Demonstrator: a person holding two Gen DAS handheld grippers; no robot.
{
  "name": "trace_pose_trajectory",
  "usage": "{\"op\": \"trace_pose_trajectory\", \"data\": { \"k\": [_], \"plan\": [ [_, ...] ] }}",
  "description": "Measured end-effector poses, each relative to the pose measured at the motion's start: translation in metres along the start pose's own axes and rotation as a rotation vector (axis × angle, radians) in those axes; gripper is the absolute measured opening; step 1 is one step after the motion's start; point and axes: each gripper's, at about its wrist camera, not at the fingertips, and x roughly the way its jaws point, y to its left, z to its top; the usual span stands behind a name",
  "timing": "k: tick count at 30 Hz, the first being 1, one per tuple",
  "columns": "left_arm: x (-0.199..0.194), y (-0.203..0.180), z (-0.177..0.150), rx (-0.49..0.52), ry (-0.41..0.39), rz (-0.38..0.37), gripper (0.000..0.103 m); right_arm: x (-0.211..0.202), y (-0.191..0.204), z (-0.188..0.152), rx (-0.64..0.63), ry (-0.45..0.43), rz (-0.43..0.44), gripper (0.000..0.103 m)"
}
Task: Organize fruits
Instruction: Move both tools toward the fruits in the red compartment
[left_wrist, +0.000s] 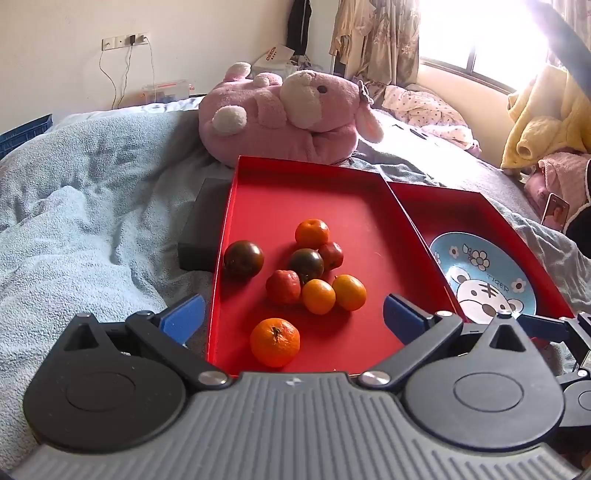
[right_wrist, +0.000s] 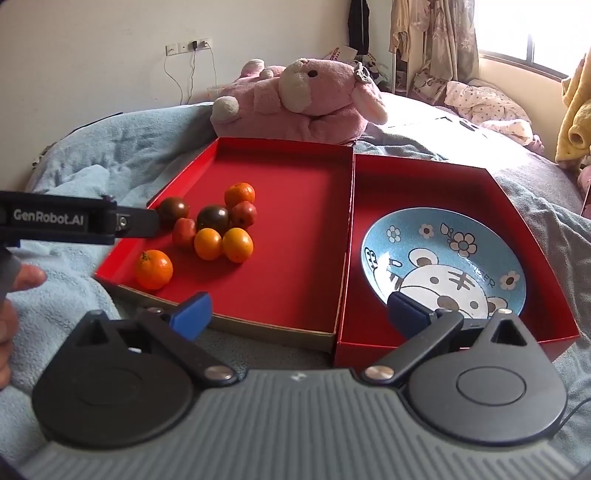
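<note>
Now, per item:
Fruits: eight pieces loose on the floor of the left red tray (left_wrist: 255, 177), none held.
Nearest mandarin (left_wrist: 275, 341): alone by the tray's near edge, apart from the cluster.
Cluster: two orange fruits (left_wrist: 318, 296) side by side, touching; red fruit (left_wrist: 283, 287) just left of them; dark tomato (left_wrist: 306, 263) behind, in the middle.
Second dark tomato (left_wrist: 243, 258): off to the left, near the tray wall.
Blue tiger plate (right_wrist: 443, 266): empty, in the right red box (right_wrist: 535, 206), beside the tray.
Left gripper (left_wrist: 293, 317): spread wide, nothing between the blue pads, above the tray's near edge.
Right gripper (right_wrist: 299, 314): released, wide apart, straddling the wall between tray and box.
Surroundings: blue blanket (left_wrist: 92, 192), pink plush toy (left_wrist: 284, 110) behind the tray.
</note>
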Motion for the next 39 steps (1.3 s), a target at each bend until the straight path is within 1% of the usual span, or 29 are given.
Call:
{"op": "trace_pose_trajectory", "data": {
  "k": [7,20,28,39],
  "plan": [
    [0.0008,-0.0005,-0.001,0.004,0.002,0.004,0.103,0.0011,0.0021,-0.0027,-0.031,-0.014,0.026,0.103],
    [0.0053,-0.0003,-0.001,-0.003,0.016,0.062,0.103,0.0019,0.0027,-0.0064,-0.062,-0.041,0.072,0.103],
    [0.006,-0.0001,-0.0013,-0.005,0.019,0.069,0.103,0.0038,0.0011,-0.0074,-0.061,-0.042,0.075,0.103],
    [0.0064,-0.0002,-0.0012,-0.005,0.022,0.071,0.103,0.0029,0.0035,-0.0073,-0.087,-0.066,0.087,0.103]
  ]
}}
